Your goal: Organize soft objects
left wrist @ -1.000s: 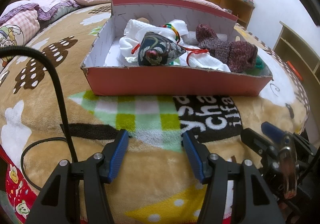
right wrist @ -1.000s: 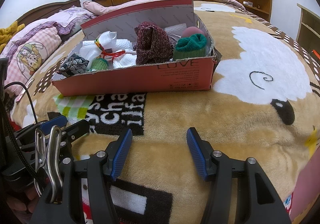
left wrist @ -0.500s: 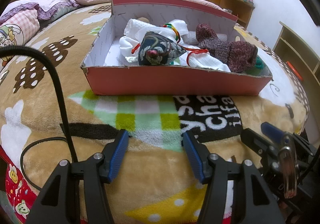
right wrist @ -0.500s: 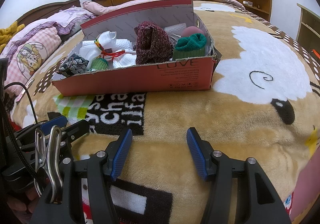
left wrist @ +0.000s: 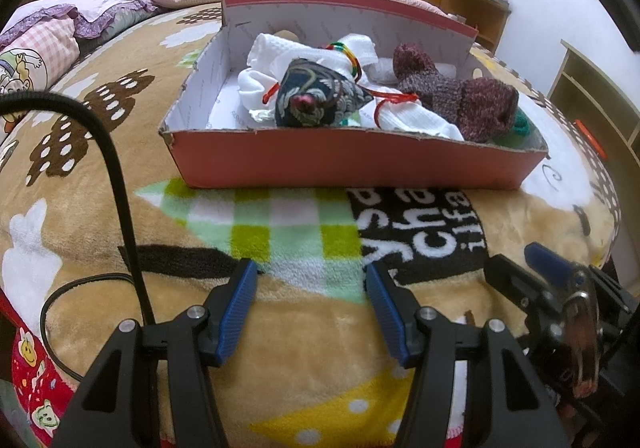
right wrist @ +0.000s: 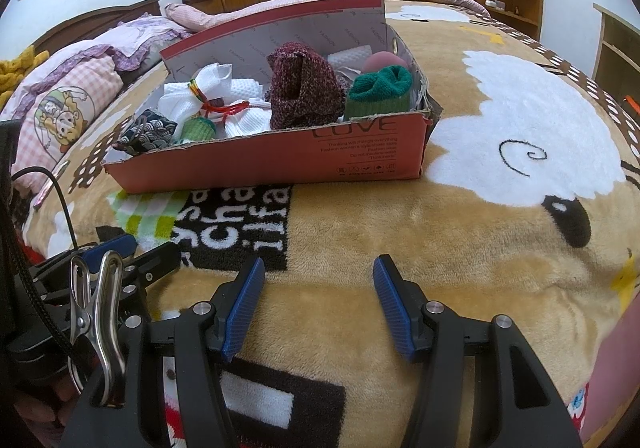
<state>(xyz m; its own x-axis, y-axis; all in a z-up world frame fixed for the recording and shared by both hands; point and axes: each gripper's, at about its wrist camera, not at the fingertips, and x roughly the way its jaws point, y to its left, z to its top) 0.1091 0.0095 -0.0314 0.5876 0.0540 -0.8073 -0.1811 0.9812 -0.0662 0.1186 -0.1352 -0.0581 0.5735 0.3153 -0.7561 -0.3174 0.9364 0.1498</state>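
Observation:
A red cardboard box [left wrist: 352, 164] [right wrist: 280, 164] sits on the bed blanket. It holds white cloths [left wrist: 416, 118] [right wrist: 244, 88], a dark patterned pouch [left wrist: 320, 100] [right wrist: 150, 132], a maroon knit piece [left wrist: 472, 100] [right wrist: 304, 92], a green knit piece [right wrist: 380, 92] and a pink ball [right wrist: 386, 60]. My left gripper [left wrist: 308, 284] is open and empty, low over the blanket in front of the box. My right gripper [right wrist: 318, 280] is open and empty, beside the left one, also short of the box.
The bed is covered by a tan cartoon blanket [right wrist: 460, 216]. Pillows [right wrist: 76, 88] lie at the far left. A black cable [left wrist: 116, 176] runs across the left side. A wooden shelf [left wrist: 592, 96] stands to the right, cabinets and pink curtains at the back.

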